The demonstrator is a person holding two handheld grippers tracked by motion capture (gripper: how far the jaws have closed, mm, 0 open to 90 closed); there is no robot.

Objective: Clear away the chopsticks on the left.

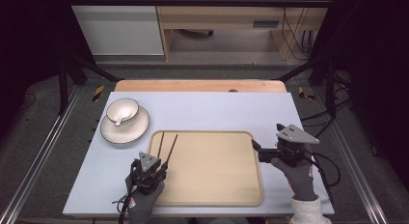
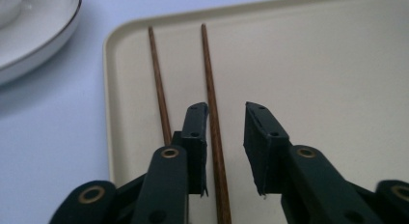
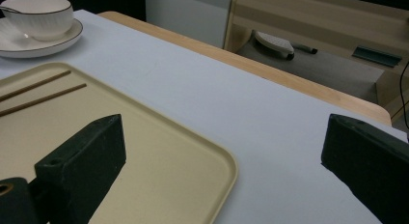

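Note:
Two brown chopsticks [image 1: 166, 146] lie side by side at the left end of the beige tray [image 1: 217, 185]. My left gripper [image 1: 163, 168] hovers low over their near ends. In the left gripper view its jaws [image 2: 226, 110] stand a little apart; the right chopstick [image 2: 210, 89] runs between them, close by the left jaw, with a gap to the other jaw. The left chopstick [image 2: 158, 84] lies outside the jaws. My right gripper [image 1: 256, 151] is at the tray's right edge, and its jaws [image 3: 224, 132] are wide open over the tray's corner [image 3: 212, 166] with nothing between them.
A white bowl [image 1: 121, 110] sits on a white plate [image 1: 126, 130] with a dark rim, left of the tray's far corner. The pale tabletop [image 1: 217, 113] stretches behind the tray. A wooden strip [image 1: 200, 85] borders the far edge.

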